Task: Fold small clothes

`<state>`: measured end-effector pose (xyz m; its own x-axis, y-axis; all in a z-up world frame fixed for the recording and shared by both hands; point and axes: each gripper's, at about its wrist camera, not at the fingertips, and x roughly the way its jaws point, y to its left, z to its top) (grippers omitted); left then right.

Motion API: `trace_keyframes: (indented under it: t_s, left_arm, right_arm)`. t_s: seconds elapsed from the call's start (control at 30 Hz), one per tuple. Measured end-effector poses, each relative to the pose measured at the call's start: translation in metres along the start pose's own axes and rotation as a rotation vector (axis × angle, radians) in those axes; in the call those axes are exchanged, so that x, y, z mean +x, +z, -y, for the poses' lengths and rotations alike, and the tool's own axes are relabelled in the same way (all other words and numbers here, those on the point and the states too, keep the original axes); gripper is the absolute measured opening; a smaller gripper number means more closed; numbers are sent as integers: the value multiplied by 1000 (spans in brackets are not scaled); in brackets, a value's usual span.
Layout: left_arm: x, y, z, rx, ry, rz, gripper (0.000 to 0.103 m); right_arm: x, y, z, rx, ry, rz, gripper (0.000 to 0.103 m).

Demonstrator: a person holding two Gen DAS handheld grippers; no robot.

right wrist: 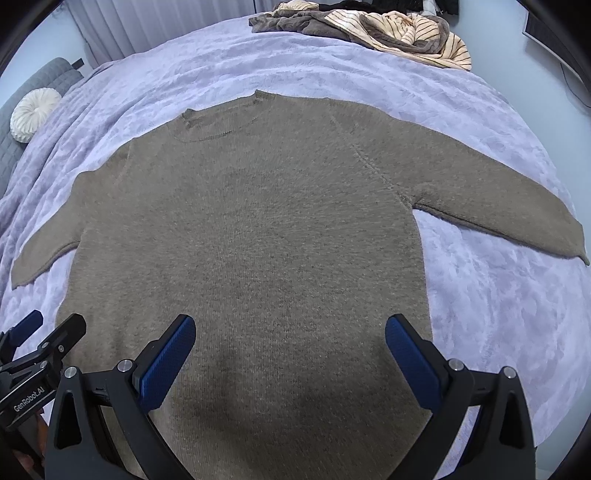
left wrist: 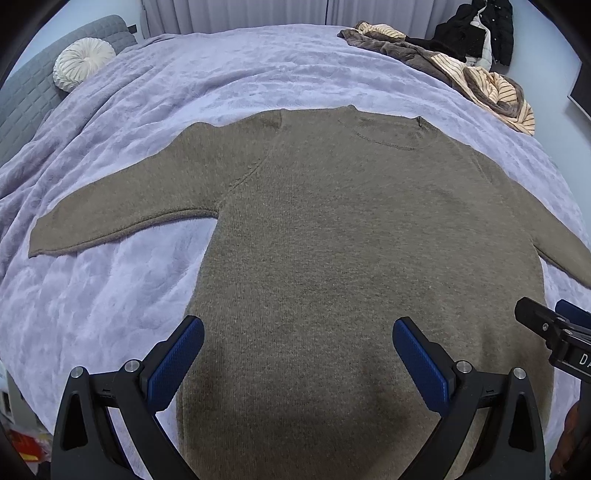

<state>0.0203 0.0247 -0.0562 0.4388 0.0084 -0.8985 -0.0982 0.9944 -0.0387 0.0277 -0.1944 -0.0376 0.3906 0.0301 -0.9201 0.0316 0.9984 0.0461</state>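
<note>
An olive-brown knit sweater [left wrist: 351,229] lies flat on the bed, collar far, both sleeves spread out to the sides. It also fills the right wrist view [right wrist: 258,240]. My left gripper [left wrist: 297,332] is open and empty, hovering over the sweater's lower left part near the hem. My right gripper [right wrist: 290,330] is open and empty over the lower right part. Each gripper shows at the edge of the other's view, the right one in the left wrist view [left wrist: 554,332] and the left one in the right wrist view [right wrist: 40,347]. The hem itself is hidden below the fingers.
The bed is covered by a lilac fleece blanket [left wrist: 110,302]. A heap of brown and striped clothes [left wrist: 461,70] lies at the far right corner, also in the right wrist view [right wrist: 388,29]. A round white cushion [left wrist: 83,61] sits on a grey sofa at far left.
</note>
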Motion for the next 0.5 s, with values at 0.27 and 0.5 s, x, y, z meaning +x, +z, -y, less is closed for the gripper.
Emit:
trace_keyframes:
  t_s: [0.27, 0.5]
  left_arm:
    - [11, 8, -2, -1, -5, -20, 102]
    - [19, 16, -2, 0, -10, -32, 102]
  right_arm:
    - [10, 9, -4, -3, -7, -17, 102]
    - [18, 16, -7, -6, -10, -33, 102]
